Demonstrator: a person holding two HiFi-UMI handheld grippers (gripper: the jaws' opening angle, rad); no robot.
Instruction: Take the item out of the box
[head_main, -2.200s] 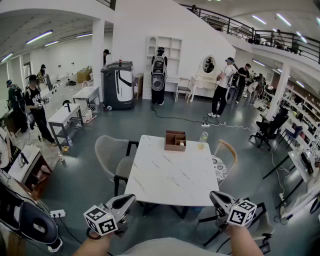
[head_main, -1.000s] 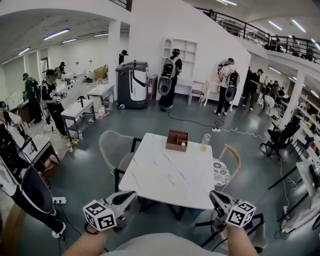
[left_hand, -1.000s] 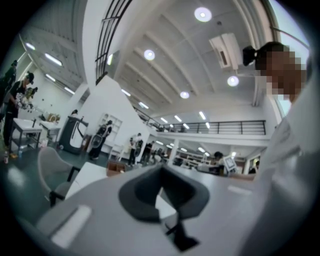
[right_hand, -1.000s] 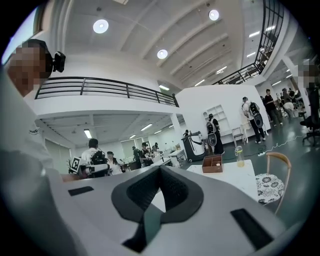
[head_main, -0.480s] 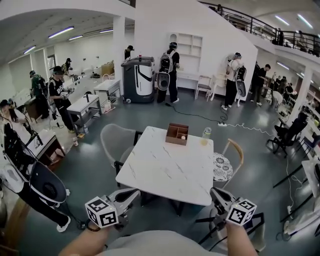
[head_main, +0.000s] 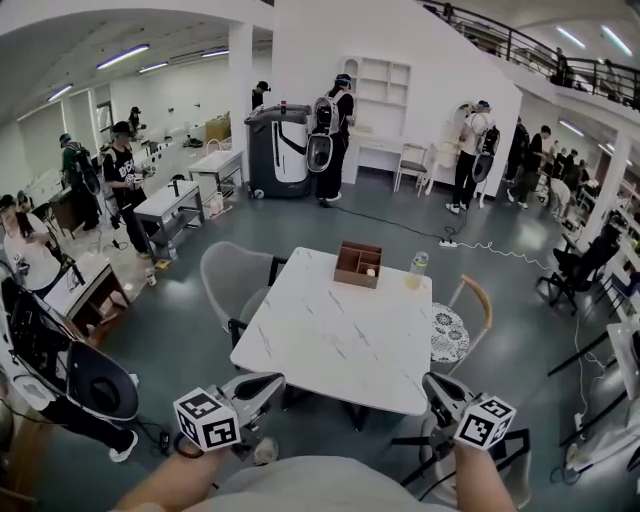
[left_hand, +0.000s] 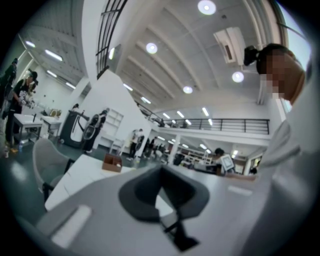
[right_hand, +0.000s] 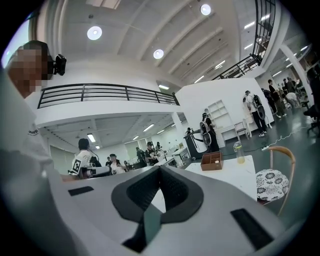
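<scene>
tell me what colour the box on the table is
The box is brown, clearest in the head view.

Left claw (head_main: 272, 381) and right claw (head_main: 430, 381), both closed, empty, held level

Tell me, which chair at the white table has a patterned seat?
The wooden chair at the table's right side in the head view; its seat is black-and-white patterned. The grey chair on the left is plain.

The box (head_main: 358, 264) is brown, the table (head_main: 330, 345) white with grey veins.
</scene>
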